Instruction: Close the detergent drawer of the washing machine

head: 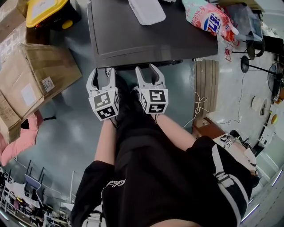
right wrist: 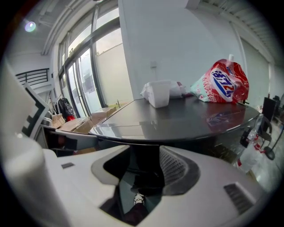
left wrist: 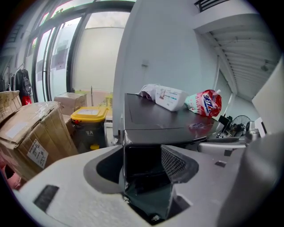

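Facing the washer front, side by side just under its top edge: left hand-held gripper and right hand-held gripper, both spread wide, clamping nothing. Between the left jaws, at the washer's upper front left corner, the dark drawer; flush or not, cannot tell. On the washer's top, a white pack and a red pouch. Left of the washer, a box.

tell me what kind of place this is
Likely a storeroom or workshop corner set up for laundry, not a home: a dark-topped washing machine with a detergent pouch on it, taped cardboard boxes on a bare grey floor, and tall windows.
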Available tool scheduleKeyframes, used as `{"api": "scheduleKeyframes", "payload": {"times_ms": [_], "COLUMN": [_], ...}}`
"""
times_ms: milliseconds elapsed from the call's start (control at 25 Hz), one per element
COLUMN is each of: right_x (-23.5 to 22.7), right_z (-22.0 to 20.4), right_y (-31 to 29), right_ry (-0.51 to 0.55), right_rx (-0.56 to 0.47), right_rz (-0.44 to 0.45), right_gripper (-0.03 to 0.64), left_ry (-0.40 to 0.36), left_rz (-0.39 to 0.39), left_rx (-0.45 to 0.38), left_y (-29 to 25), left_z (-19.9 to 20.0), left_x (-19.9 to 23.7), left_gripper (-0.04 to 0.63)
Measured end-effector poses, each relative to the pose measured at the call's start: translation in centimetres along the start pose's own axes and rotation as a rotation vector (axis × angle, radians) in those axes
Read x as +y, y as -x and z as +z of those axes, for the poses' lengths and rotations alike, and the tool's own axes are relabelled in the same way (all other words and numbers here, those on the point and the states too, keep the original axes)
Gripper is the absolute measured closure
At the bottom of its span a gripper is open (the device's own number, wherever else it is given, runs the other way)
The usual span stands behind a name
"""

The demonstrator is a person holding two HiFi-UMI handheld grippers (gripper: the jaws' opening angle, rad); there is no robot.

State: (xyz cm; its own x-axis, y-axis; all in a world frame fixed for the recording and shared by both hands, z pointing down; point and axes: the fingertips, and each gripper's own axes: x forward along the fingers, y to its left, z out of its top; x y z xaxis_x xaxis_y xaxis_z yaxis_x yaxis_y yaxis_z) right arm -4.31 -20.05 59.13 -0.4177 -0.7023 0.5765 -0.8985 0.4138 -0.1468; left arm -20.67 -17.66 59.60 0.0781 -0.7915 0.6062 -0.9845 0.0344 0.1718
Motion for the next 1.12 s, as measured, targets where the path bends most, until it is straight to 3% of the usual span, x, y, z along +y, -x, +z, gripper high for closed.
{"api": "scheduleKeyframes", "payload": {"times_ms": [120, 440, 640, 880, 1120], "right_x": [0.6, 0.3, 0.8, 0.3, 0.8], "right_z": [0.0, 0.0, -0.3, -1.1, -2.0], "right_y": [-0.1, -0.2, 0.0, 2.2, 5.6], "right_ry": [-0.016, -0.002, 0.029, 0.052, 0.057], "right_rx": [-0.003, -0.015, -0.012, -0.021, -0.06], "right_rz": [0.022, 0.023, 0.09, 0.114, 0.17], "right_gripper": [0.359, 0.382, 0.374, 0.391, 0.393], "left_ry": [0.014, -0.022, -0.013, -0.029, -0.031], "left_rz": [-0.01, -0.027, -0.045, -0.088, -0.119], "left_rx": [-0.01, -0.016, 0.004, 0.013, -0.041], "left_y": [-0.1, -0.3, 0.3, 2.8, 5.3], "left_z": [0.0, 0.1, -0.7, -2.5, -2.9], "left_x": [0.2, 0.0, 0.2, -2.7, -5.4], "left_gripper": [0.324, 0.334, 0.339, 0.351, 0.374]}}
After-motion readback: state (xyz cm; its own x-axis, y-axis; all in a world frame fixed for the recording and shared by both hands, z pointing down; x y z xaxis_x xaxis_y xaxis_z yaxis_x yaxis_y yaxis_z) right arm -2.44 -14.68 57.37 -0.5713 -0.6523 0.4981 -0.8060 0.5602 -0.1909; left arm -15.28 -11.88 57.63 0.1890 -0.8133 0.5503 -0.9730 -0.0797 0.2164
